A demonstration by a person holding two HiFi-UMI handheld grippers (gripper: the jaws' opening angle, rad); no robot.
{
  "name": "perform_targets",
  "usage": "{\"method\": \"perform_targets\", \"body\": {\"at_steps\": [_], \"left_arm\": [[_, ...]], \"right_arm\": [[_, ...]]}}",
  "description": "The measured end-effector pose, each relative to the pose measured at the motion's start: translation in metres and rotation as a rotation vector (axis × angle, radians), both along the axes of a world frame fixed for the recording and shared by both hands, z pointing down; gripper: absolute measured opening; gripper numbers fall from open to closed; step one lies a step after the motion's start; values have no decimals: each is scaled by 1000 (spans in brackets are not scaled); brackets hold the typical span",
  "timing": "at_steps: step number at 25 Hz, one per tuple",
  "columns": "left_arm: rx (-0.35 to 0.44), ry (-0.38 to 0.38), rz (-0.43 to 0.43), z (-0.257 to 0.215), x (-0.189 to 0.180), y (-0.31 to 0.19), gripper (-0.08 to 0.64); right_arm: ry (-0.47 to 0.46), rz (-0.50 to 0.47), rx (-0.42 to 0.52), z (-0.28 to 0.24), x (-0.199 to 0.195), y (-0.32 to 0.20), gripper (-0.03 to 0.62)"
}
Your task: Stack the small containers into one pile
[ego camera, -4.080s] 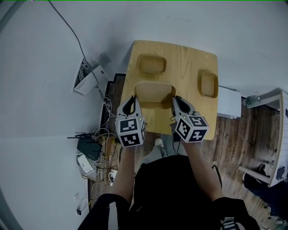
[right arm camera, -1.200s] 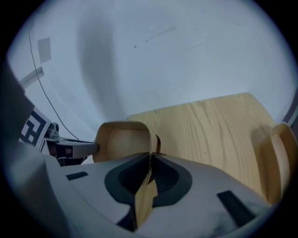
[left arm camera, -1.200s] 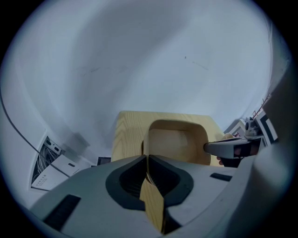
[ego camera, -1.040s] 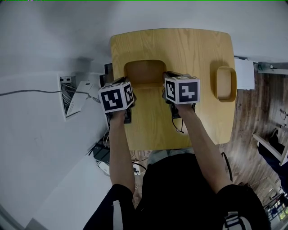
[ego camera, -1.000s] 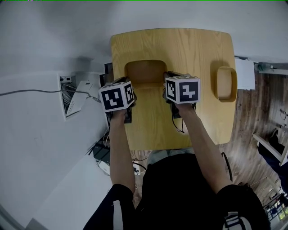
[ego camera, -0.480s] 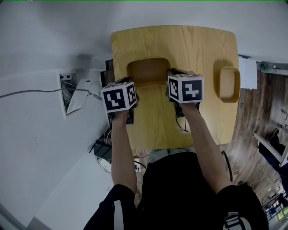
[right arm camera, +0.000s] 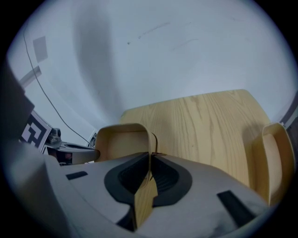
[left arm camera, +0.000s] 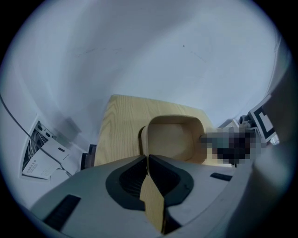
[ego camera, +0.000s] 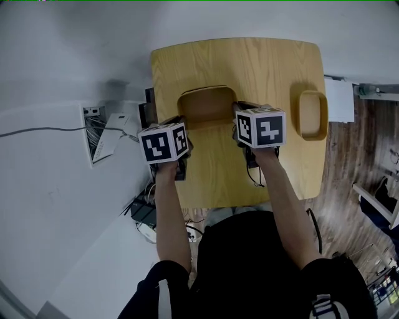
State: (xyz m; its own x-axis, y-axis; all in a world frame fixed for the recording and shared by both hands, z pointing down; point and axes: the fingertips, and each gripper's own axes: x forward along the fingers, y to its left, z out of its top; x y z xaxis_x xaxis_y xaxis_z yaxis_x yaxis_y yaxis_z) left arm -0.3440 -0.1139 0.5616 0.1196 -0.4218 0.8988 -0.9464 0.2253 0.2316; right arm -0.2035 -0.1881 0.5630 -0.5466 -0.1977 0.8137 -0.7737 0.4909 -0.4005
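Left claw (left arm camera: 148,159) and right claw (right arm camera: 150,162) angle downward, jaws clamped tight.

Landmark: the held container (ego camera: 206,107). Beyond it, the table (ego camera: 249,62) is lying bare as far as the white wall (ego camera: 237,19), which is closing off the far side. To its right, an open strip is running across to the second container (ego camera: 310,114), which is standing by the table's right edge. The left gripper (left arm camera: 148,162) and the right gripper (right arm camera: 150,165) are clamping its left and right walls, blocking both sides.

Left tool (left arm camera: 148,162) tight on wooden container (left arm camera: 173,138)
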Motion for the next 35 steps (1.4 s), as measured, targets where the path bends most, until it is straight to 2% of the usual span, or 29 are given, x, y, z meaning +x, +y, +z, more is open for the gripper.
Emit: {"method": "perform_targets", "body": {"at_steps": [18, 22, 35], "left_arm": [[-4, 98, 62, -15, 49, 34, 29], [-12, 130, 90, -16, 67, 41, 29], [-39, 137, 219, -16, 129, 60, 32]], "right_arm": [[-15, -34, -50, -10, 43, 33, 20], [-5, -42, -73, -10, 61, 44, 21], [44, -7, -94, -10, 130, 76, 21]]}}
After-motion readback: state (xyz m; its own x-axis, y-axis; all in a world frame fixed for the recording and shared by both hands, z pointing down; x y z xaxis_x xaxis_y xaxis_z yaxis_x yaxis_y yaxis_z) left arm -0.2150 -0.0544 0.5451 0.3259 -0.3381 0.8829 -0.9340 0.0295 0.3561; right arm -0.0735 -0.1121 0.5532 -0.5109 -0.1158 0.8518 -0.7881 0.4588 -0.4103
